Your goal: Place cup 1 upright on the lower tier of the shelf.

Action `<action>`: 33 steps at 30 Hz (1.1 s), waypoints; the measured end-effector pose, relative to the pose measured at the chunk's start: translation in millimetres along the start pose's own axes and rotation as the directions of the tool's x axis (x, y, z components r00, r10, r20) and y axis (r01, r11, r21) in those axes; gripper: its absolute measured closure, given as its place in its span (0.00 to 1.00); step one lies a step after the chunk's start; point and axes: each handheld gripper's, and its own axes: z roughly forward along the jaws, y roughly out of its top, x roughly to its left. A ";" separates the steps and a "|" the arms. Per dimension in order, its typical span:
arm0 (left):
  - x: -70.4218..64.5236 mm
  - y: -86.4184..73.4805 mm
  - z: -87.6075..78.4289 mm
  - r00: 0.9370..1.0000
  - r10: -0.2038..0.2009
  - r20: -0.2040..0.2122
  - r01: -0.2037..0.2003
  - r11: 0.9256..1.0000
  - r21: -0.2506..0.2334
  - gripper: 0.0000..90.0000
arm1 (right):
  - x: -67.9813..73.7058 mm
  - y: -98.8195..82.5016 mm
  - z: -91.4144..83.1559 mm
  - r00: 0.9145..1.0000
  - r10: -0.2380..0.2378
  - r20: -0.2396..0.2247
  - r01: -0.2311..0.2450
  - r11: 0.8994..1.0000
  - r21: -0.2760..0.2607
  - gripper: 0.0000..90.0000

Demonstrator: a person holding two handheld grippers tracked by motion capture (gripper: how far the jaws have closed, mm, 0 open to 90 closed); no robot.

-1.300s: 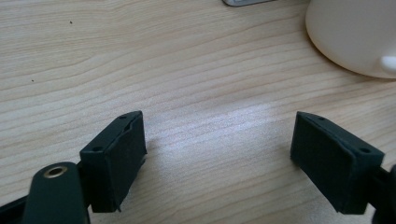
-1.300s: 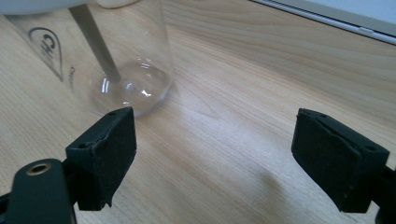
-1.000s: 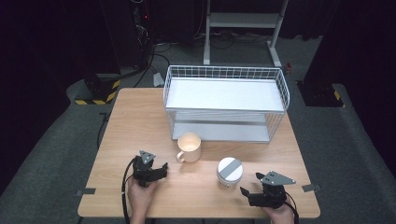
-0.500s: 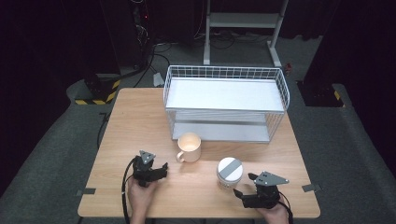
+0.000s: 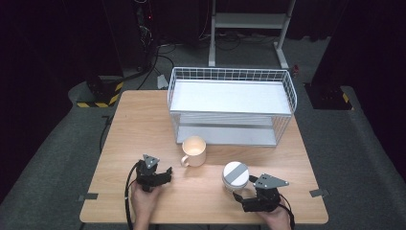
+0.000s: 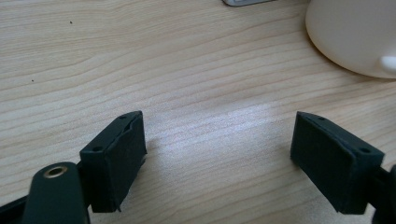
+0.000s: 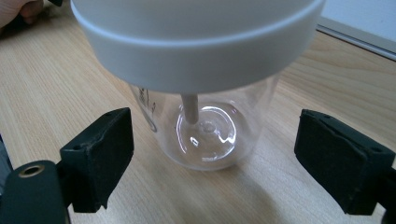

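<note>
- I see a wooden tabletop [image 5: 143, 124].
- A white wire rack [image 5: 231, 106] stands toward its far edge.
- A cream mug [image 5: 194, 151] sits mid-table.
- A clear jar with a white lid [image 5: 235, 176] stands near the front edge.

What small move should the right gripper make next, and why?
Probably ease the right gripper a little forward, then close. Its jaws stand open on either side of the clear jar without touching it, and the jar is upright on the table, centred between them.
</note>
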 end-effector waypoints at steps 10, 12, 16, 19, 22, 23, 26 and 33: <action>0.0 0.0 0.0 1.000 0.000 0.000 0.000 1.000 0.000 0.20 | 1.9 7.1 5.5 1.000 -0.008 -0.004 0.008 1.000 -0.011 0.13; -0.1 0.0 0.0 1.000 0.000 -0.001 0.000 1.000 -0.001 0.20 | 2.3 8.7 6.9 1.000 -0.007 -0.004 0.007 1.000 -0.013 0.13; 0.0 0.0 0.0 1.000 0.000 0.000 0.000 1.000 0.000 0.20 | 2.6 10.6 9.3 1.000 -0.011 -0.007 0.011 1.000 -0.015 0.13; 0.0 0.0 0.0 1.000 0.000 0.000 0.000 1.000 0.000 0.20 | 4.3 13.2 12.1 1.000 -0.013 -0.008 0.013 1.000 -0.014 0.13; -0.1 -0.1 0.0 1.000 0.000 -0.001 0.000 1.000 -0.001 0.20 | 5.7 16.7 15.3 1.000 -0.020 -0.006 0.020 1.000 -0.019 0.13; -0.1 -0.1 0.0 1.000 0.000 -0.001 0.000 1.000 -0.001 0.20 | 5.7 16.7 15.3 1.000 -0.020 -0.006 0.020 1.000 -0.019 0.13; 0.0 0.0 0.0 1.000 0.000 0.000 0.000 1.000 0.000 0.20 | 6.4 19.4 19.1 1.000 -0.023 -0.011 0.023 1.000 -0.022 0.13; 0.0 0.0 0.0 1.000 0.000 -0.001 0.000 1.000 -0.001 0.20 | 5.8 21.4 23.3 1.000 -0.013 -0.004 0.013 1.000 -0.019 0.16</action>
